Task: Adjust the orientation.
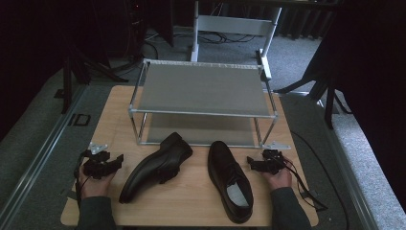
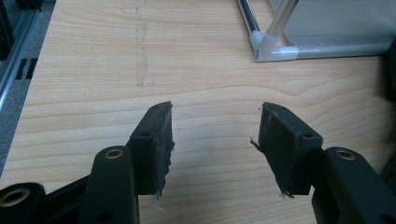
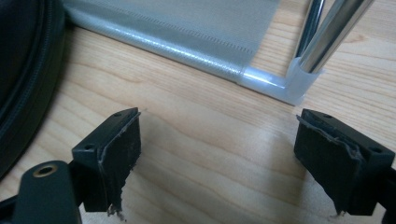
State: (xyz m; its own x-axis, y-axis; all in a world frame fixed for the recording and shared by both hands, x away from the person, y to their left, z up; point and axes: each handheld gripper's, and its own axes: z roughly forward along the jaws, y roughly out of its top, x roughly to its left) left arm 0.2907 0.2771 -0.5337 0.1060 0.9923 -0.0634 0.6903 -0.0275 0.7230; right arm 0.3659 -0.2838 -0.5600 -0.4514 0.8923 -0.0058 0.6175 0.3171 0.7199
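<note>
Two black leather shoes lie on the wooden table (image 1: 191, 206) in front of a two-tier metal shoe rack (image 1: 203, 88). The left shoe (image 1: 155, 165) lies tipped on its side, toe toward the near left. The right shoe (image 1: 229, 179) stands upright, toe pointing at the near edge. My left gripper (image 1: 116, 160) rests on the table left of the tipped shoe, jaws open and empty (image 2: 215, 126). To the right of the upright shoe sits my right gripper (image 1: 250, 163), also open (image 3: 219, 135), with that shoe's edge (image 3: 23, 70) at the left of its view.
The rack's front corner posts (image 2: 273, 44) (image 3: 303, 77) stand just ahead of each gripper. Grey carpet and dark stands (image 1: 72, 67) surround the table. A white table frame (image 1: 234, 26) stands behind the rack.
</note>
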